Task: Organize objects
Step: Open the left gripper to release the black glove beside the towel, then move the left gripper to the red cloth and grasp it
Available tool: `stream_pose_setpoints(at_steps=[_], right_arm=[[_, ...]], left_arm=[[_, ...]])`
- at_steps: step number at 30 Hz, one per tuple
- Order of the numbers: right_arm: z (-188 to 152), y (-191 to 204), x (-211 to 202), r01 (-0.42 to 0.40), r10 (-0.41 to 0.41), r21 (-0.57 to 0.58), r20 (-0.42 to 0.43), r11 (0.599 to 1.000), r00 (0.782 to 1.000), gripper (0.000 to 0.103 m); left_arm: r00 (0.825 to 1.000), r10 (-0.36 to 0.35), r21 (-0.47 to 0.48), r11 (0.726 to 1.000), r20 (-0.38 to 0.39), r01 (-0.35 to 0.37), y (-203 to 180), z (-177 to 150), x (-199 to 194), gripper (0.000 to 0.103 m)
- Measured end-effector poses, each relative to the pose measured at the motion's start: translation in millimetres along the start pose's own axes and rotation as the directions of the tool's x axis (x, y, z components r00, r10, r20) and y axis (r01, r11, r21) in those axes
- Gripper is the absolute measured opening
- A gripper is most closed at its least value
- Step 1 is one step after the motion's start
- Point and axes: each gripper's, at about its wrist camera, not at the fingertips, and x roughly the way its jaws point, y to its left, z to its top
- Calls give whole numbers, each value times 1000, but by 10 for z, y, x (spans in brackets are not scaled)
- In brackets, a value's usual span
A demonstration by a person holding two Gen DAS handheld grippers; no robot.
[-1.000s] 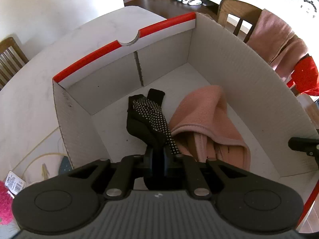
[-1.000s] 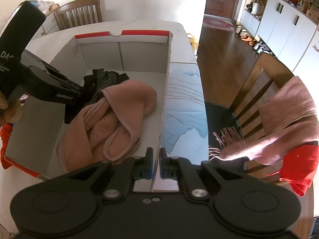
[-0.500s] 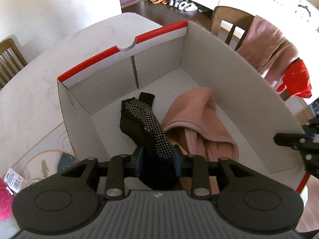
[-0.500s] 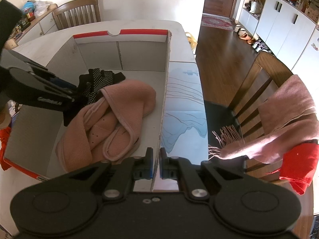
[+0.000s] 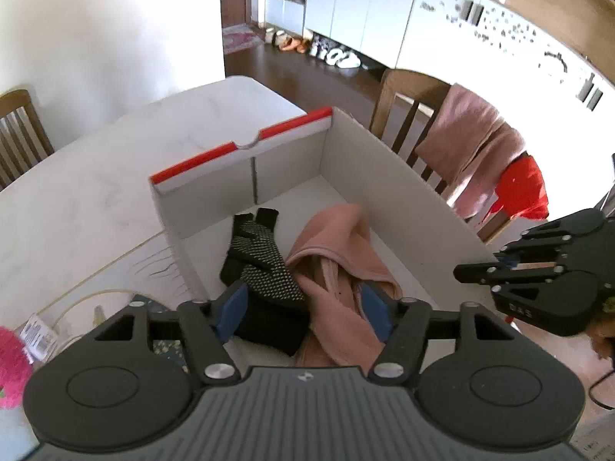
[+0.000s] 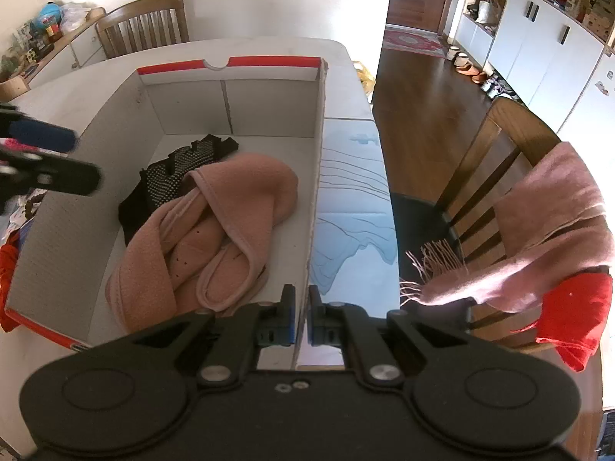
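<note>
A white cardboard box (image 5: 384, 165) with a red rim stands on the table; it also shows in the right wrist view (image 6: 269, 115). Inside lie black dotted gloves (image 5: 265, 257) and a pink fleece piece (image 5: 338, 253); both show in the right wrist view, the gloves (image 6: 173, 176) and the fleece (image 6: 230, 207). My left gripper (image 5: 303, 307) is open and empty above the box's near end. My right gripper (image 6: 301, 319) is shut on the box's right wall at its near end; it shows in the left wrist view (image 5: 461, 271).
A wooden chair (image 6: 499, 146) to the right carries a pink scarf (image 6: 546, 223) and a red cloth (image 6: 576, 315). A pink fluffy item (image 5: 11, 365) and a tag lie left of the box. Another chair (image 6: 142, 23) stands beyond the table.
My left gripper has opened, let go of the black gloves and drawn back upward. The gloves now lie in the box. My right gripper has stayed where it was.
</note>
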Motion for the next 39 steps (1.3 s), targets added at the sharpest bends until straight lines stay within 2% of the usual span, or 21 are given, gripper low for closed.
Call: stream_pose_setpoints(at_steps=[9,19,22,24,30,37,39], right_arm=[[-5,24,1,13,-13,0,-3,1000,1000,4],[6,59,9,36,-35,3,-10,999,999,5],[11,62,7,43,-42,8,-14,999,999,5],[13,70,13,48,-48,11,-15,999,999,5],[16,85,28,61,-60,18,-21,998,998,6],[12,101,39,70,-69,11,-30,998,997,6],[13,105,40,70,-70,10,-30,997,997,7]], left_arm=[[997,17,-84,996,71,-11,359,-248,-501,79],[988,108,-229,970,113,-79,869,-722,-871,88],[987,118,-272,959,108,-85,964,-907,-879,99],[987,122,-296,951,106,-85,1001,-1033,-870,103],[985,158,-352,928,69,-124,1026,-1365,-732,103],[991,132,-380,916,-11,-126,955,-1625,-439,103],[987,155,-386,909,-43,-160,956,-1684,-347,103]])
